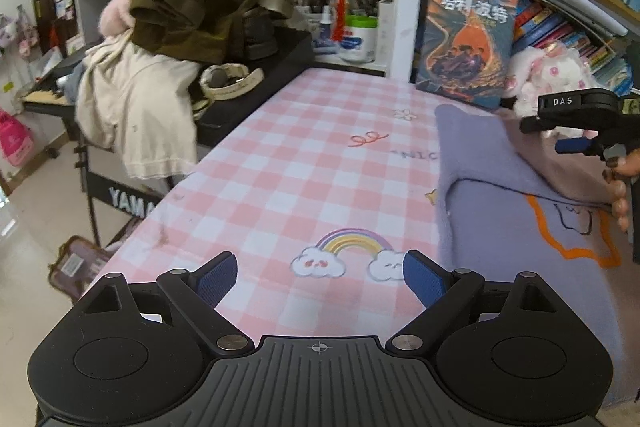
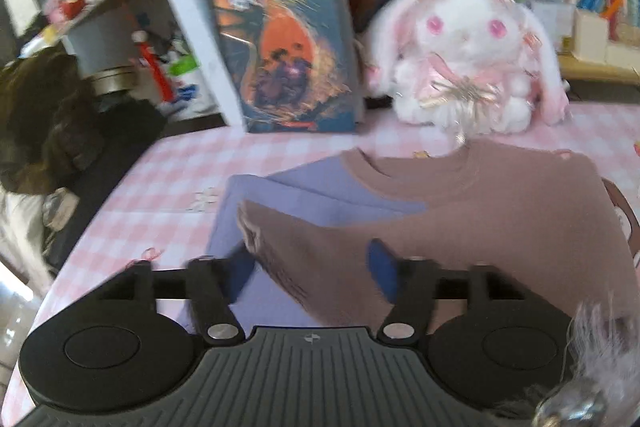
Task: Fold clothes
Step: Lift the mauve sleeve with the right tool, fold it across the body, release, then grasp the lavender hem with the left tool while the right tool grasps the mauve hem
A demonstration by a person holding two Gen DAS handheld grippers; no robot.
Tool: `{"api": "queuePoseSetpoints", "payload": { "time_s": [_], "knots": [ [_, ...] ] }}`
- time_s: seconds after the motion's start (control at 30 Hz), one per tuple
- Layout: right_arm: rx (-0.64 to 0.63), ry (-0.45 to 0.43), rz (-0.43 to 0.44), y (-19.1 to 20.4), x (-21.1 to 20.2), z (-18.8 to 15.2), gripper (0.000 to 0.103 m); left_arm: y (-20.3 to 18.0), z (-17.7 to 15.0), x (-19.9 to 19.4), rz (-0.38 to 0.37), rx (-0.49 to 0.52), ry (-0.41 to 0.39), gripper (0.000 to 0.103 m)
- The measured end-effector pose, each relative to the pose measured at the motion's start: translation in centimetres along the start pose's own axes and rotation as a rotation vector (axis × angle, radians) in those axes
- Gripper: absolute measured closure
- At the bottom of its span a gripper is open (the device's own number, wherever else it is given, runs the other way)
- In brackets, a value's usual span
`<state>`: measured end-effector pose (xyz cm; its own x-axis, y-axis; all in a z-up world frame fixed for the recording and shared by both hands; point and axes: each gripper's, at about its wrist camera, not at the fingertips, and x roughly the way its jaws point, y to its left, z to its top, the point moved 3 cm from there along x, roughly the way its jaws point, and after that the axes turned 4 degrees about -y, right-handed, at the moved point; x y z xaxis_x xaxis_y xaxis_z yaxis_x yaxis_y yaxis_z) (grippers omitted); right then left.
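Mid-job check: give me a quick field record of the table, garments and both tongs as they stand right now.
surface: pink checked tablecloth
garment 1: purple garment, lying partly folded on the cloth
garment 2: brown sweater, lying over the purple one
left tongs: open, above bare cloth, holding nothing
right tongs: open, a brown sleeve end between the fingers, not clamped
backdrop: plush rabbit and upright book at the table's far edge
image quality: right wrist view blurred

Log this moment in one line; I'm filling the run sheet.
left gripper: open, empty, over tablecloth | right gripper: open, around brown sleeve | purple garment: partly folded
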<state>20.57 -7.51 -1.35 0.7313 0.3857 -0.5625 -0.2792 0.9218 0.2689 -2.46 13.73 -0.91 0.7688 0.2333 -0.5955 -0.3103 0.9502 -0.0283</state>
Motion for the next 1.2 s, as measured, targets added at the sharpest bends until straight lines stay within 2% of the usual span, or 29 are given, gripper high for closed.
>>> {"api": "queuePoseSetpoints", "payload": {
  "time_s": [0.17, 0.3, 0.57, 0.83, 1.07, 1.2],
  "knots": [
    [-0.03, -0.019, 0.018, 0.0, -3.6, -0.5, 0.033, -1.6, 0.6, 1.0, -0.087, 0.034, -0.012, 0.011],
    [-0.015, -0.032, -0.008, -1.5, -7.1, -1.7, 0.028, -3.3, 0.9, 1.9, -0.161, 0.063, -0.011, 0.011],
    [0.019, -0.019, -0.199, -5.5, -13.6, -6.5, 0.024, -7.8, 0.2, 2.8, -0.285, 0.142, 0.036, 0.011],
    [0.071, 0.006, -0.326, -8.3, -18.2, -11.1, 0.022, -10.7, -0.5, 1.7, -0.317, 0.162, 0.046, 0.011],
    [0.09, 0.007, -0.326, -9.7, -21.5, -12.9, 0.022, -13.4, -1.2, -0.6, -0.318, 0.203, 0.04, 0.011],
    [0.095, 0.003, -0.329, -10.5, -23.5, -14.1, 0.022, -14.9, -2.9, -2.1, -0.327, 0.234, 0.07, 0.011]
  ]
}}
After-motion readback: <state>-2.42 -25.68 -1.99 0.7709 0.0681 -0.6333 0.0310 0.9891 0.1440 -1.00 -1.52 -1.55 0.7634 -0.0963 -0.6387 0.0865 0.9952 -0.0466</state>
